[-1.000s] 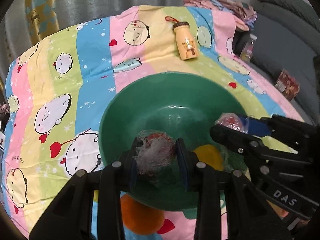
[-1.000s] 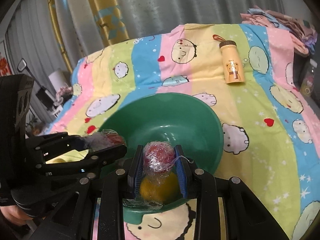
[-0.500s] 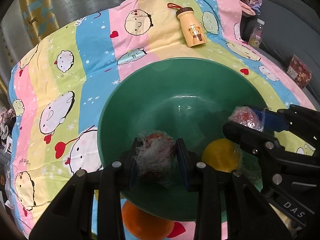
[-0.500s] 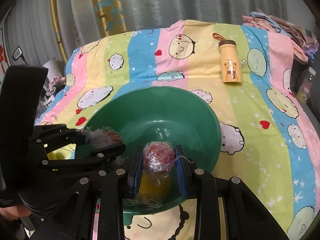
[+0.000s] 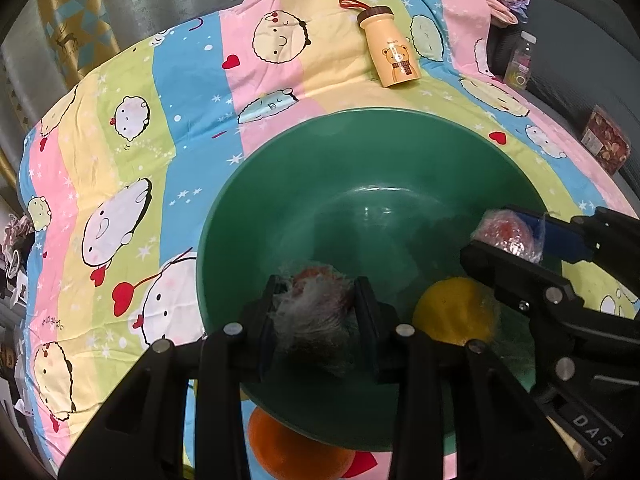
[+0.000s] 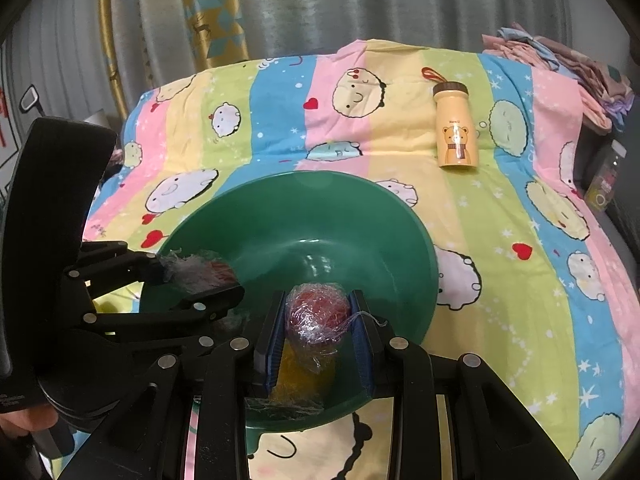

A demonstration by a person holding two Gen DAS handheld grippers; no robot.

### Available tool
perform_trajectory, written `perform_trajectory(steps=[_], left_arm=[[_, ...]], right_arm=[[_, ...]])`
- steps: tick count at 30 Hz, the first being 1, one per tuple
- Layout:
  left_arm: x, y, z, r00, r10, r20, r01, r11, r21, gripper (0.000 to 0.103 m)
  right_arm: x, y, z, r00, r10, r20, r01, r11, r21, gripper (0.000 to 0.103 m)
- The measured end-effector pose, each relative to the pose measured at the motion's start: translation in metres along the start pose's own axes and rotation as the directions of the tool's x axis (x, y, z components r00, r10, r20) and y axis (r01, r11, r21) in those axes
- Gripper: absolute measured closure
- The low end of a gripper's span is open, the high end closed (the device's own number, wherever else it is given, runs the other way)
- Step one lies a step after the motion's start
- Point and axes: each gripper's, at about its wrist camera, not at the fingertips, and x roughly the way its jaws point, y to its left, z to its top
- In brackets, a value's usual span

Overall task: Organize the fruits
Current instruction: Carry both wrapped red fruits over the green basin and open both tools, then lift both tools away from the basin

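Observation:
A green bowl [image 5: 360, 200] sits on the striped cartoon sheet; it also shows in the right wrist view [image 6: 320, 208]. My left gripper [image 5: 318, 312] is shut on a red fruit in white foam netting [image 5: 316, 300], held over the bowl's near side. My right gripper [image 6: 318, 320] is shut on a red fruit in clear plastic wrap [image 6: 318, 310], also over the bowl. A yellow fruit [image 5: 454, 312] lies in the bowl under the right gripper. An orange fruit [image 5: 292, 448] lies on the sheet just outside the bowl's near rim.
A yellow bear-print bottle [image 5: 390, 52] lies on the sheet beyond the bowl. Folded clothes [image 6: 560, 60] are piled at the far right corner. A jar [image 5: 520, 64] and a patterned box [image 5: 606, 144] sit off the right edge. Curtains hang behind.
Both grippers, still holding their fruits, have moved forward over the bowl, which now looks larger and nearer in both views. The grips have not changed.

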Motion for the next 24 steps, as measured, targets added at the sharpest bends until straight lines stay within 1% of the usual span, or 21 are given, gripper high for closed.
perform_trajectory(steps=[2, 3, 4, 6, 7, 8, 9, 10, 12, 15, 17, 19, 21, 24], left_arm=[[0.0, 0.001, 0.0, 1.0, 0.0, -0.001, 0.0, 1.0, -0.007, 0.064], [0.0, 0.002, 0.0, 1.0, -0.001, 0.001, 0.001, 1.0, -0.011, 0.064], [-0.001, 0.003, 0.001, 1.0, -0.002, 0.004, 0.002, 1.0, -0.013, 0.063], [-0.004, 0.006, 0.002, 1.0, -0.009, 0.018, 0.009, 1.0, -0.029, 0.054], [-0.007, 0.008, 0.003, 1.0, -0.012, 0.027, 0.014, 0.999, -0.041, 0.05], [-0.01, 0.01, 0.004, 0.999, -0.016, 0.037, 0.018, 0.998, -0.056, 0.043], [-0.013, 0.012, 0.005, 0.999, -0.02, 0.048, 0.023, 0.997, -0.068, 0.039], [-0.018, 0.015, 0.006, 0.998, -0.027, 0.065, 0.032, 0.996, -0.083, 0.037], [-0.027, 0.021, 0.007, 0.996, -0.024, 0.09, 0.034, 0.994, -0.107, 0.027], [-0.042, 0.029, 0.008, 0.992, -0.027, 0.127, 0.044, 0.99, -0.135, 0.021], [-0.053, 0.037, 0.008, 0.988, -0.021, 0.152, 0.046, 0.986, -0.161, 0.018], [-0.066, 0.046, 0.006, 0.984, -0.015, 0.176, 0.049, 0.981, -0.189, 0.015], [-0.078, 0.055, 0.002, 0.98, -0.009, 0.199, 0.053, 0.976, -0.213, 0.01], [-0.093, 0.068, -0.006, 0.975, -0.003, 0.223, 0.058, 0.969, -0.238, 0.01]], right_arm=[[-0.002, -0.001, 0.001, 1.0, -0.001, 0.007, 0.0, 1.0, 0.004, 0.071], [-0.002, -0.002, 0.001, 1.0, -0.009, 0.01, 0.009, 1.0, 0.005, 0.068], [-0.002, -0.002, 0.001, 1.0, -0.014, 0.011, 0.014, 1.0, 0.008, 0.061], [-0.004, -0.005, 0.002, 1.0, -0.01, 0.018, 0.01, 1.0, 0.021, 0.055], [-0.005, -0.008, 0.003, 1.0, -0.006, 0.025, 0.005, 0.999, 0.034, 0.055], [-0.008, -0.011, 0.003, 0.999, -0.001, 0.034, -0.001, 0.999, 0.049, 0.055], [-0.011, -0.016, 0.004, 0.999, 0.01, 0.051, -0.014, 0.997, 0.074, 0.055], [-0.014, -0.02, 0.004, 0.998, 0.018, 0.063, -0.024, 0.995, 0.094, 0.054], [-0.02, -0.03, 0.005, 0.996, 0.033, 0.088, -0.045, 0.989, 0.141, 0.051], [-0.028, -0.045, 0.005, 0.991, 0.049, 0.123, -0.074, 0.975, 0.208, 0.045], [-0.032, -0.056, 0.005, 0.987, 0.066, 0.145, -0.102, 0.961, 0.257, 0.044], [-0.035, -0.063, 0.005, 0.985, 0.073, 0.158, -0.117, 0.95, 0.29, 0.041], [-0.039, -0.068, 0.004, 0.983, 0.07, 0.171, -0.121, 0.943, 0.309, 0.038], [-0.045, -0.071, 0.003, 0.979, 0.077, 0.187, -0.134, 0.938, 0.321, 0.037]])
